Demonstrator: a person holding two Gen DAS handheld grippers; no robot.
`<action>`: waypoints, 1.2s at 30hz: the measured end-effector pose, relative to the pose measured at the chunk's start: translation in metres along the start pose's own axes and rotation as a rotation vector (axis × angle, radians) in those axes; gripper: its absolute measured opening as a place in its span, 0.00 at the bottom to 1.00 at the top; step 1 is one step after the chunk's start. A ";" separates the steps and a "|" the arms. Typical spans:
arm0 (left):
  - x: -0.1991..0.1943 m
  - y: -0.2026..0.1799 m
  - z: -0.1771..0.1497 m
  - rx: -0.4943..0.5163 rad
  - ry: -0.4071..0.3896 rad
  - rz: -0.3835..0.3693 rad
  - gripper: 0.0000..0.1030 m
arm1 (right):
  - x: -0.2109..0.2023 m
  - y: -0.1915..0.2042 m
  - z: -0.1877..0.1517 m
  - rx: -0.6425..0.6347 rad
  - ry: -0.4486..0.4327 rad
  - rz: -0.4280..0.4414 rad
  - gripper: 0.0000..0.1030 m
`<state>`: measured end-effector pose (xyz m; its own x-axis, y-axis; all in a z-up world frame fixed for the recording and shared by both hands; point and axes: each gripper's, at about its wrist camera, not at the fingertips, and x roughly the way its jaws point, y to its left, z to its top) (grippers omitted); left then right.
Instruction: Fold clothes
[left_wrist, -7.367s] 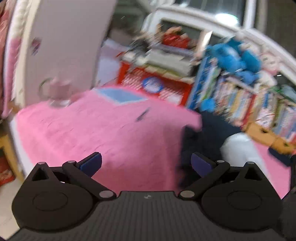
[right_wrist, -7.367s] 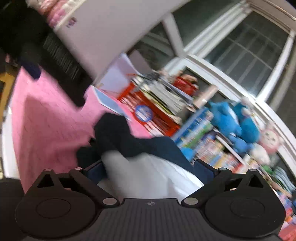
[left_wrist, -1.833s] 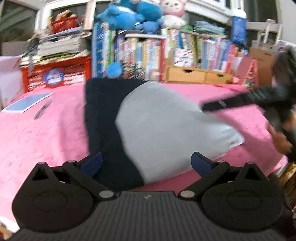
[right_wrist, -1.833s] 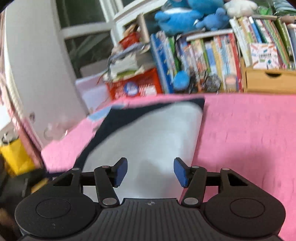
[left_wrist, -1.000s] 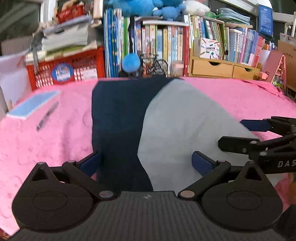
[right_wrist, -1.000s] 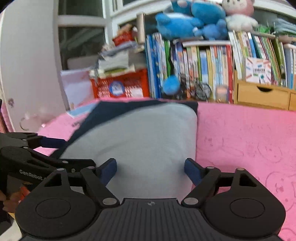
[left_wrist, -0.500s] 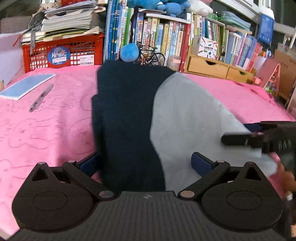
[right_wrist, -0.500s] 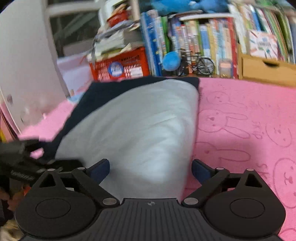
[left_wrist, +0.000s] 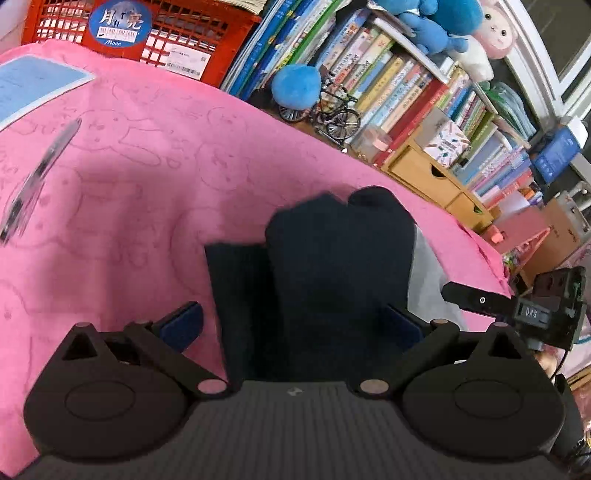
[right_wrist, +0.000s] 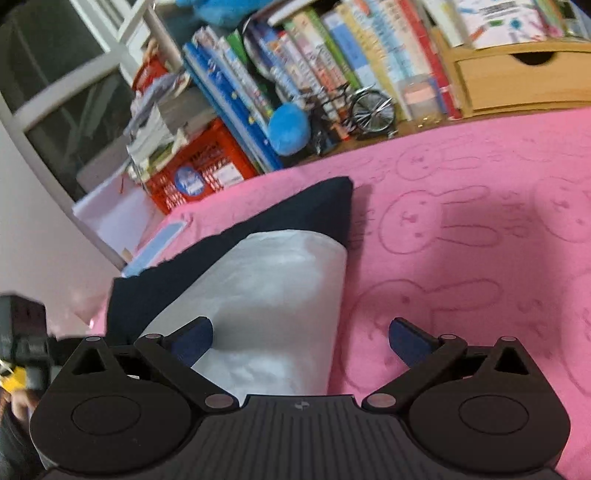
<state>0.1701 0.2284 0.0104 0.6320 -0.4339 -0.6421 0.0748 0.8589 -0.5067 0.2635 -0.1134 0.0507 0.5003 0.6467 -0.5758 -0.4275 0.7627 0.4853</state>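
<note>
Left gripper (left_wrist: 291, 323) spread wide; the dark navy and light grey folded garment (left_wrist: 332, 280) lies between and ahead of its blue pads, no pinch visible. Right gripper (right_wrist: 301, 338) jaws just opened fully, nothing clamped; garment's grey panel (right_wrist: 273, 306) sits by its left pad, right pad over bare pink bunny-print cloth (right_wrist: 461, 258) on the counter. Bookshelf (right_wrist: 332, 74) and red plastic crate (left_wrist: 147, 33) well beyond both grippers.

Navy garment (left_wrist: 332, 273) now bunched up over its grey part, right hand-held gripper (right_wrist: 301, 338) jaws spread wider
</note>
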 end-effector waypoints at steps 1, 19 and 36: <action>0.002 -0.001 0.001 0.008 -0.002 0.006 1.00 | 0.003 0.001 0.001 -0.005 0.000 0.005 1.00; 0.014 -0.013 -0.005 0.149 -0.075 0.047 0.93 | 0.024 0.019 0.007 -0.060 -0.005 0.015 0.77; 0.018 -0.018 -0.003 0.142 -0.076 0.032 0.70 | 0.010 0.036 0.010 -0.118 -0.112 -0.073 0.37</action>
<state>0.1773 0.2047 0.0061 0.6921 -0.3887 -0.6083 0.1588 0.9040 -0.3969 0.2608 -0.0793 0.0692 0.6115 0.5907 -0.5265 -0.4690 0.8065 0.3601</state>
